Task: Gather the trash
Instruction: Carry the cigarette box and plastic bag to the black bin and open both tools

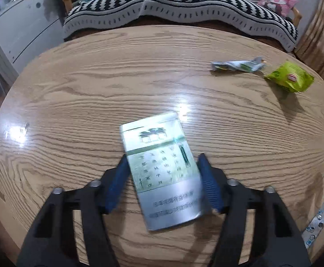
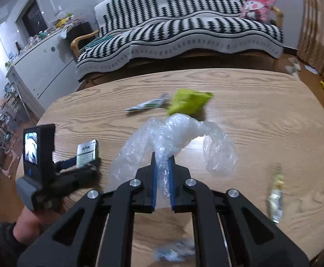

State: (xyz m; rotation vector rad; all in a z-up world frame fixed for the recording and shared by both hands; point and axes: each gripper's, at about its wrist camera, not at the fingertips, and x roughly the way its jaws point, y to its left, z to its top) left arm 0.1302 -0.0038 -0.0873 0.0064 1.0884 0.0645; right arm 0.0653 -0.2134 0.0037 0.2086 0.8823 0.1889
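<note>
A silver-green cigarette pack point(image 1: 162, 166) sits between the blue pads of my left gripper point(image 1: 163, 158); the left pad touches it, the right pad stands close beside it. The pack point(image 2: 87, 152) and left gripper point(image 2: 88, 158) also show in the right wrist view. My right gripper point(image 2: 162, 158) is shut on a crumpled clear plastic bag point(image 2: 173, 138), held above the wooden table point(image 2: 262, 115). A yellow-green snack packet point(image 1: 289, 77) point(image 2: 188, 102) and a white crumpled wrapper point(image 1: 237, 65) point(image 2: 147, 105) lie farther back.
A thin yellowish wrapper point(image 2: 275, 195) lies at the right, a clear printed wrapper point(image 2: 173, 251) point(image 1: 319, 222) near the front edge. A sofa with a striped black-and-white cover point(image 1: 179, 6) stands behind the table, a white cabinet point(image 2: 42, 64) at left.
</note>
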